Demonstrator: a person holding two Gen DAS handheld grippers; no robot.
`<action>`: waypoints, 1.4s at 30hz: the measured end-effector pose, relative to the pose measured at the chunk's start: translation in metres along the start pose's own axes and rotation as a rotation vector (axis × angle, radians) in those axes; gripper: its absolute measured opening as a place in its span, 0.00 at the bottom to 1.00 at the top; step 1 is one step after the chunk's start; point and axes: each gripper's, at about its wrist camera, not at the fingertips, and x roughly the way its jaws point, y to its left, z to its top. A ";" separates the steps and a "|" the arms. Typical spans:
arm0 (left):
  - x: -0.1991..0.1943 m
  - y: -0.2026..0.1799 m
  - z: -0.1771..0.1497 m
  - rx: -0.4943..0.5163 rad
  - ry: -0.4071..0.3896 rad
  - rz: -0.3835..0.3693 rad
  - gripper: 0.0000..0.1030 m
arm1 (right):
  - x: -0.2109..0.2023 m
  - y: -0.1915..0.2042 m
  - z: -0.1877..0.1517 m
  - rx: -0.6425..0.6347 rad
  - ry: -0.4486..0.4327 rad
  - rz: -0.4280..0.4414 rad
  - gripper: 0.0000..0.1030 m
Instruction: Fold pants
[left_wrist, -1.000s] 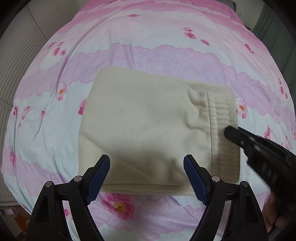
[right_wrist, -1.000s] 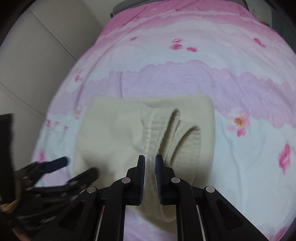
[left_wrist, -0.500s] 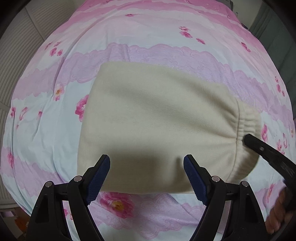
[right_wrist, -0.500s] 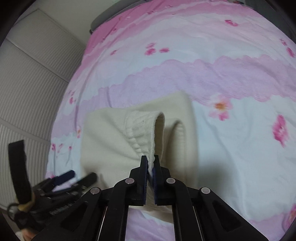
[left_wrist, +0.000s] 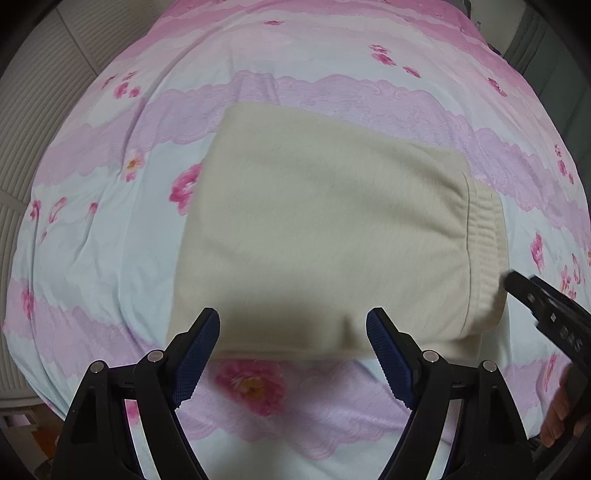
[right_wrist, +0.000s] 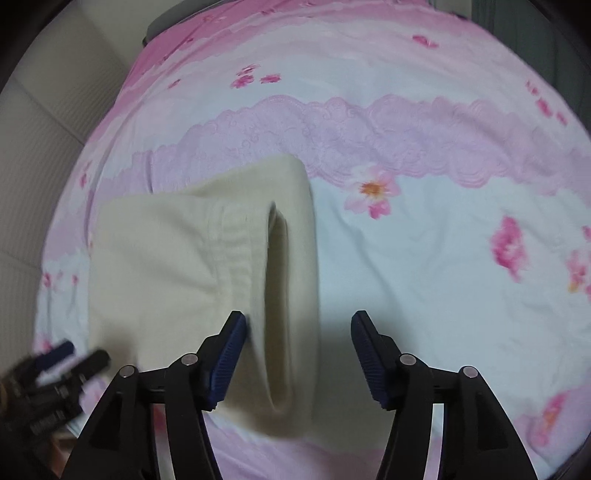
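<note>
Folded cream fleece pants (left_wrist: 325, 236) flat on the pink floral bedsheet (left_wrist: 110, 258). Left gripper (left_wrist: 293, 354) over the near edge — jaws wide, nothing held. Right gripper (right_wrist: 297, 354) at the ribbed waistband (right_wrist: 240, 258) end — jaws opening, cloth edge between them, unpinched.

Left gripper (left_wrist: 293, 354) wide, right gripper (right_wrist: 297, 354) opening

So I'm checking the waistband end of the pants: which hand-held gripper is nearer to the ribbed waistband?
Right. The right hand-held gripper is opening directly over the waistband; the left hand-held gripper hovers open over the pants' plain near edge, away from it.
</note>
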 end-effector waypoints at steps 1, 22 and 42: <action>-0.006 0.005 -0.006 0.001 -0.014 0.006 0.79 | -0.006 0.000 -0.005 -0.008 -0.003 -0.007 0.58; -0.044 0.118 -0.041 0.195 -0.227 0.027 0.90 | -0.041 0.042 -0.112 0.408 -0.133 0.132 0.94; 0.024 0.089 -0.016 0.304 -0.284 -0.027 0.90 | 0.063 0.008 -0.151 0.750 -0.340 0.327 0.99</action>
